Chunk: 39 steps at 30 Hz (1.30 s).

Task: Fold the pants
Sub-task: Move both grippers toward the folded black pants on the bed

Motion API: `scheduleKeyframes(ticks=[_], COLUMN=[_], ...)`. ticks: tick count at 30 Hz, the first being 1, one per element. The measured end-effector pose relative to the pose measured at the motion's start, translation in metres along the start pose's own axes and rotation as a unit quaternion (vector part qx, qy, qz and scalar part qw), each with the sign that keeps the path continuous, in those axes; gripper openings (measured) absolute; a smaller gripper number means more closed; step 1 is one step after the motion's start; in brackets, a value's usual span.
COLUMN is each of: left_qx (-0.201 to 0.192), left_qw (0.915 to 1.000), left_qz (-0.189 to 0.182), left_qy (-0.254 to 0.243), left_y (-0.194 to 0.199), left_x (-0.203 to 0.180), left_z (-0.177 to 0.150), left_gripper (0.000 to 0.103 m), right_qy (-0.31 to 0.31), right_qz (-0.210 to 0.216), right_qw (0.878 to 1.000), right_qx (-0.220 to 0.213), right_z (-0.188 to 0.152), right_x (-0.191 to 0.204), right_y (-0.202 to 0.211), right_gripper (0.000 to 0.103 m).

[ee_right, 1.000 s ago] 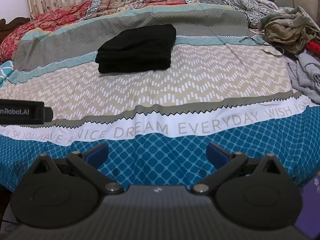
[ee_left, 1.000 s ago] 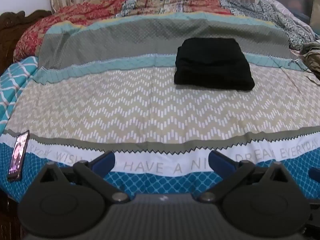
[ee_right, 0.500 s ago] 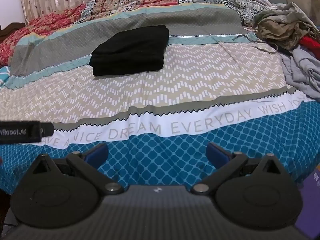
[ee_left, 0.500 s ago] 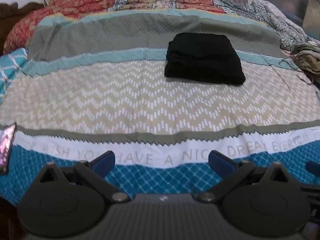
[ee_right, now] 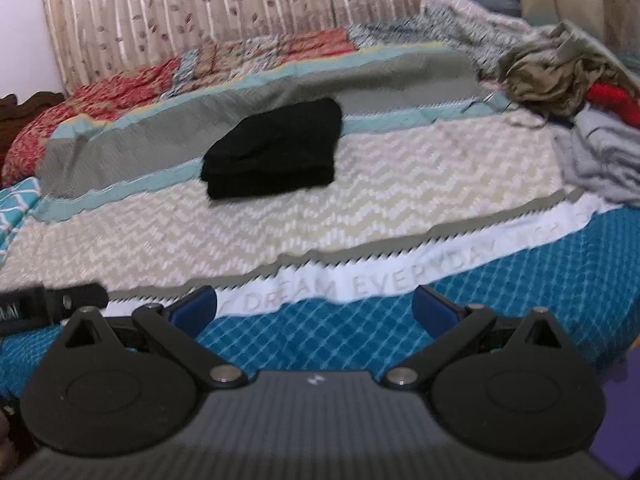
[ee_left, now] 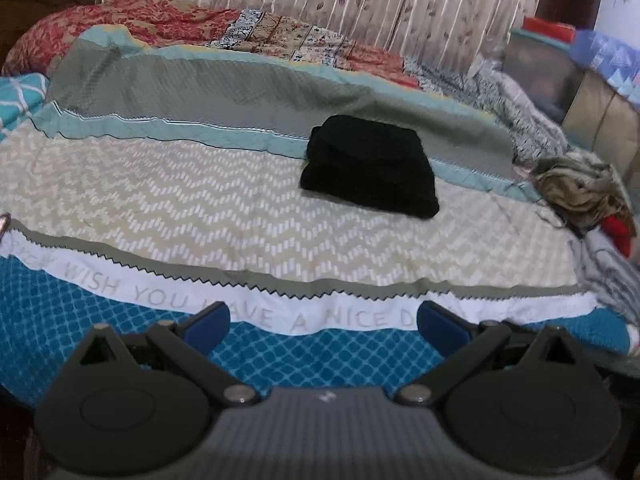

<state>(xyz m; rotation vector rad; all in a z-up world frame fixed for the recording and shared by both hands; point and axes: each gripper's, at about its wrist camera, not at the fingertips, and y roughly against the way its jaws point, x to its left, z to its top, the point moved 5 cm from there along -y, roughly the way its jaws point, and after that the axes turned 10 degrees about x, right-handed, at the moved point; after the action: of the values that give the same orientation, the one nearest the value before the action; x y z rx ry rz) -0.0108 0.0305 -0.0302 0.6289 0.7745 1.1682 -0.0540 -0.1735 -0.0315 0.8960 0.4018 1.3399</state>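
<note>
Covering the bed is a banded bedspread (ee_left: 240,208): a teal lattice strip at the near edge, a white band with grey lettering, a beige chevron field, then pale teal and grey stripes. Folded into a compact black bundle, the pants (ee_left: 370,172) lie on the far part of the chevron field, overlapping the pale teal stripe; the right wrist view shows the same pants (ee_right: 276,148) left of centre. A red floral quilt (ee_left: 132,20) is heaped at the head of the bed, and behind it hangs a pleated curtain with a leaf print (ee_left: 320,4). On the bed's right side sits a pile of loose clothes (ee_right: 560,72), olive fabric on top with red and grey pieces beside it, well apart from the pants. A dark wooden headboard (ee_left: 36,0) shows at the far left.

Both views are somewhat blurred. The left tongs (ee_left: 324,320) are spread wide and grip nothing, poised over the near edge of the bed. The right tongs (ee_right: 316,308) are likewise spread wide and empty, with the left tool's black body visible at the left edge of that view.
</note>
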Motion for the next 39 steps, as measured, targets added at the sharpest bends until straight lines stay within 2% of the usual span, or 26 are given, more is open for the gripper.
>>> scheduleKeyframes(ticks=[3, 5, 10, 13, 16, 22, 25, 27, 29, 34, 39], left_qx=[-0.006, -0.011, -0.01, 0.001, 0.004, -0.029, -0.039, -0.041, -0.04, -0.001, 0.035], left_qw=[0.9996, 0.9992, 0.9963, 0.9964, 0.9967, 0.9969, 0.9976, 0.9982, 0.998, 0.9962, 0.9954], left_qz=[0.025, 0.038, 0.084, 0.081, 0.078, 0.074, 0.056, 0.042, 0.042, 0.047, 0.066], left_qy=[-0.008, -0.006, 0.012, 0.025, 0.023, 0.003, -0.002, -0.012, -0.025, -0.074, -0.061], left_y=[0.0, -0.001, -0.005, -0.008, -0.008, 0.005, 0.01, 0.011, 0.011, 0.001, -0.014], left_x=[0.001, 0.003, 0.022, 0.03, 0.03, 0.019, 0.015, 0.011, 0.006, -0.007, 0.002], left_z=[0.002, 0.005, 0.014, 0.011, 0.005, 0.002, 0.003, 0.003, 0.003, -0.001, -0.004], left_gripper=[0.103, 0.103, 0.103, 0.103, 0.103, 0.103, 0.103, 0.103, 0.103, 0.103, 0.103], right_qy=[0.009, 0.018, 0.012, 0.003, 0.006, 0.008, -0.002, -0.005, -0.005, -0.009, -0.01], right_qz=[0.038, 0.046, 0.07, 0.076, 0.074, 0.048, 0.031, 0.029, 0.029, 0.026, 0.027], right_qw=[0.999, 0.999, 0.997, 0.995, 0.995, 0.998, 1.0, 1.0, 1.0, 1.0, 1.0], right_qx=[0.019, 0.015, 0.044, 0.063, 0.064, 0.026, 0.002, 0.001, 0.006, 0.01, 0.009], right_z=[-0.002, -0.002, -0.008, -0.011, -0.012, -0.004, 0.0, 0.001, 0.001, 0.001, -0.001], right_x=[0.006, 0.011, 0.015, 0.015, 0.017, 0.012, 0.007, 0.005, 0.004, 0.004, 0.003], right_y=[-0.004, -0.003, -0.012, -0.016, -0.016, -0.006, -0.002, -0.003, -0.005, -0.009, -0.009], right_gripper=[0.103, 0.098, 0.099, 0.099, 0.099, 0.098, 0.098, 0.098, 0.097, 0.093, 0.091])
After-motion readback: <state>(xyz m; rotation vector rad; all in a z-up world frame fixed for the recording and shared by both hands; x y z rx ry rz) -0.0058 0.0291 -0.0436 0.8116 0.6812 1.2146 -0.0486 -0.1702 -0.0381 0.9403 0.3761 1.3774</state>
